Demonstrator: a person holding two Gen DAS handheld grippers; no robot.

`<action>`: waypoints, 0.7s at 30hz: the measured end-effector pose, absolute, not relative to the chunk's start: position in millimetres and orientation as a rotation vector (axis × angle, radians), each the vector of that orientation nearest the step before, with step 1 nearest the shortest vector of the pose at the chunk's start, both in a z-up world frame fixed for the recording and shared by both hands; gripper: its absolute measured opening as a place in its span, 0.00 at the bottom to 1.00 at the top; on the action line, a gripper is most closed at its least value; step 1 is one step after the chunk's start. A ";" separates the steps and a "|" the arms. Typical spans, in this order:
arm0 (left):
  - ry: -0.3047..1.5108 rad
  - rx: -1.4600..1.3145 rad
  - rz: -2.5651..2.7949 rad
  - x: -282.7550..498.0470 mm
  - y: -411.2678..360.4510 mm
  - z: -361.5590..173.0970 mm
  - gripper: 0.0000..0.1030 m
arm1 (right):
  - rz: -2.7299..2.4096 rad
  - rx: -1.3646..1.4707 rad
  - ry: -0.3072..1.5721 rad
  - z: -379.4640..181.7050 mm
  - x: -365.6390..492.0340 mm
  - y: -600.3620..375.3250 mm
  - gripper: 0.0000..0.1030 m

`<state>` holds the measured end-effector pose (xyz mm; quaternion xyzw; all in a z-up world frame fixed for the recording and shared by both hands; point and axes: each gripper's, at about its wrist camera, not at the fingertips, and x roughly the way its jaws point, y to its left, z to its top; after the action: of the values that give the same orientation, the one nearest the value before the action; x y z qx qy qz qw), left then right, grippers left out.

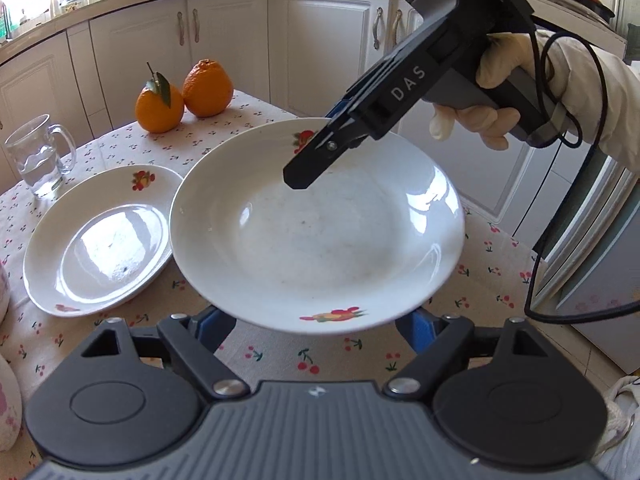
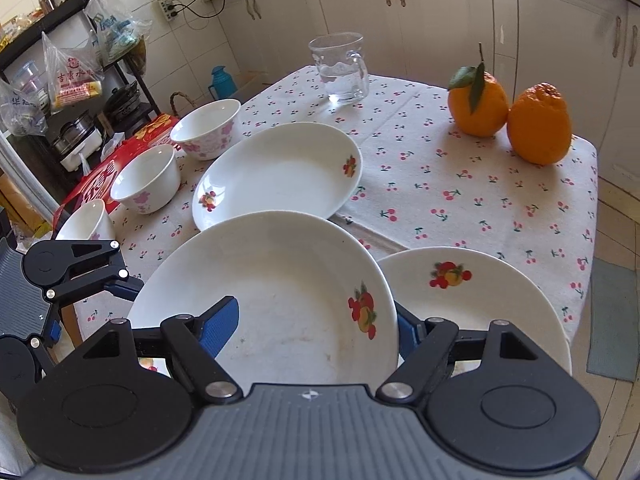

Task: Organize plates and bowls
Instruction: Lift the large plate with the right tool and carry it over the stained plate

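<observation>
A white plate with fruit prints (image 1: pixel 316 240) hangs above the cherry-print table, tilted; it also shows in the right wrist view (image 2: pixel 280 296). My right gripper (image 1: pixel 310 160) is shut on its far rim, one blue pad (image 2: pixel 220 326) lying inside the plate. My left gripper (image 1: pixel 316 326) is open beneath the plate's near rim, its blue pads (image 1: pixel 212 326) spread wide; it shows at the left edge of the right wrist view (image 2: pixel 60 304). A second plate (image 2: pixel 276 172) rests mid-table. A third plate (image 2: pixel 480 300) lies under the held one's right side. Three floral bowls (image 2: pixel 208 128) stand at the left.
A glass mug of water (image 2: pixel 344 68) stands at the far edge. Two oranges (image 2: pixel 508 120) sit at the far right corner. A red box (image 2: pixel 120 160) lies past the table's left edge by a cluttered black rack (image 2: pixel 80 80). White cabinets (image 1: pixel 320 32) ring the room.
</observation>
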<state>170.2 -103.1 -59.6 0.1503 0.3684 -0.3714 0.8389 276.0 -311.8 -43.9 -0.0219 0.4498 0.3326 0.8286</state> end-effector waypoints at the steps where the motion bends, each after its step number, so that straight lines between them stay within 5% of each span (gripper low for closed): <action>1: 0.781 0.319 -0.792 172.3 -107.1 -60.2 0.83 | 0.698 -0.041 0.955 -44.1 276.3 -315.7 0.81; 21: 0.754 0.380 -0.846 199.3 -144.4 -65.3 0.83 | 0.583 0.052 0.932 -55.5 286.1 -374.2 0.81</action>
<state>199.3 -144.4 -65.3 0.1788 0.3550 -0.3981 0.8267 286.1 -374.2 -55.5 0.0246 0.4428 0.2771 0.8524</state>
